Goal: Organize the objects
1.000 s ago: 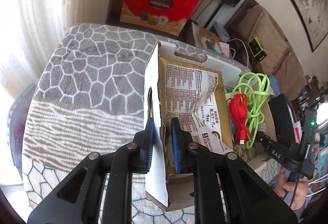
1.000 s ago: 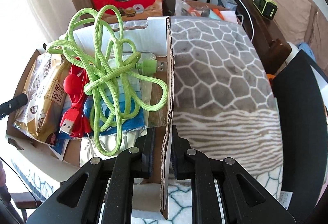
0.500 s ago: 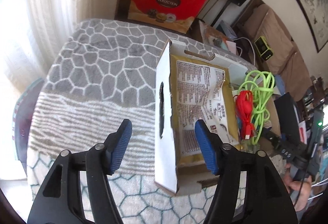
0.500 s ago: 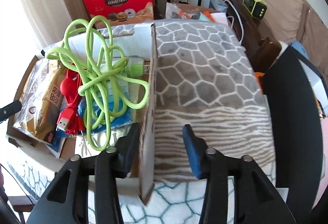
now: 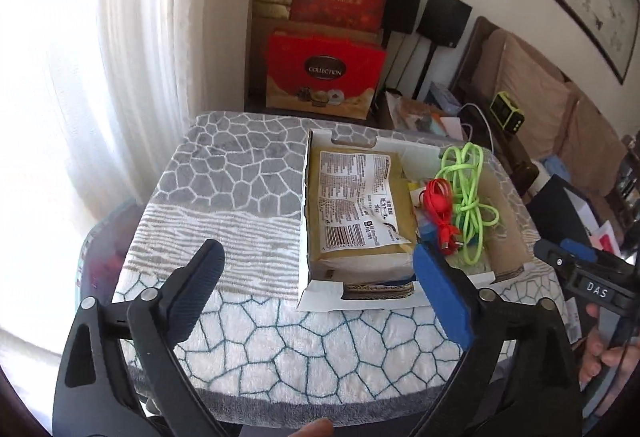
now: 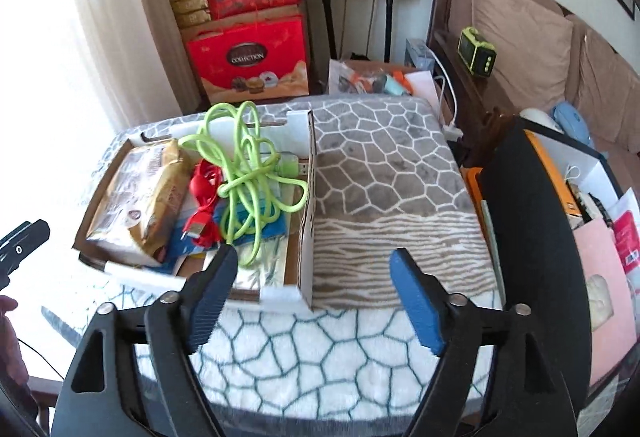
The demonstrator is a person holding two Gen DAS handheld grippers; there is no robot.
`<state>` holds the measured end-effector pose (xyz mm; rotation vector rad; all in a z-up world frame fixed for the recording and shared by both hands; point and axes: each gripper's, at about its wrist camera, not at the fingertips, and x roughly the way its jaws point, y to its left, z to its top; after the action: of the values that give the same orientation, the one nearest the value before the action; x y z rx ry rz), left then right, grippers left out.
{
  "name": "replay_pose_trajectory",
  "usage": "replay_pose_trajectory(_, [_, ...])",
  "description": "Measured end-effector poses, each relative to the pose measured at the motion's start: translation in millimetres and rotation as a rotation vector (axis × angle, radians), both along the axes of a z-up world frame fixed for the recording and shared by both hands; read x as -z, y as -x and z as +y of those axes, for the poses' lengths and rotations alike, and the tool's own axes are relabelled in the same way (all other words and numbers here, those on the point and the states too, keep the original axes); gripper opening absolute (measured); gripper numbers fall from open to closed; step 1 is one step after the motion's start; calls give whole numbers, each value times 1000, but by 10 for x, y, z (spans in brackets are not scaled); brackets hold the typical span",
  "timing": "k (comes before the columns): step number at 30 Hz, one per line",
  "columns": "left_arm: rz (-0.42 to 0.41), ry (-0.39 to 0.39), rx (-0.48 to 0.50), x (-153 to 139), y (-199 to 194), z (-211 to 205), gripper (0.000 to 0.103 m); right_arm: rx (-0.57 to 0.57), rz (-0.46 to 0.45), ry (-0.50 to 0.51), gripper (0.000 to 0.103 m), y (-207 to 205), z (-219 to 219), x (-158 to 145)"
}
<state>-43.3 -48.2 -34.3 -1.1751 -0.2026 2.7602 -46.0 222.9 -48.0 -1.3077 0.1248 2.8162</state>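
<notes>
Your left claw (image 5: pixel 316 283) and right claw (image 6: pixel 312 291) hang spread apart, holding nothing, near the cardboard box (image 5: pixel 304 237) on the worktop (image 5: pixel 240 181). The snack bag (image 5: pixel 360 213), red cable (image 5: pixel 440 205) and green cable (image 5: pixel 468 197) lie inside; the organizing looks essentially complete.

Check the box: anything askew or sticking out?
Mostly tidy. The green cable is loosely tangled, with loops rising above the cardboard box wall instead of lying flat. The snack bag and red cable sit inside. Both hand-held grippers are open and clear.
</notes>
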Motion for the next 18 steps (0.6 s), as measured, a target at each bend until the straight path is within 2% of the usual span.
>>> replay_pose_trajectory(6, [-19, -4, 16, 44, -166, 106, 98, -21, 5, -5, 89, -249, -96, -4])
replay_pose_trajectory(10, [-23, 12, 20, 98, -271, 172, 98, -14, 14, -6, 101, -370, -146, 15])
replay_pose_trajectory(12, [-31, 8, 16, 126, -316, 180, 98, -11, 19, -6, 101, -407, -146, 27])
replay_pose_trajectory(13, [-33, 13, 12, 137, -332, 181, 103, -8, 22, -9, 101, -423, -158, 33])
replay_pose_trajectory(18, [-36, 35, -2, 184, -413, 197, 103, -4, 20, -2, 102, -497, -174, 72])
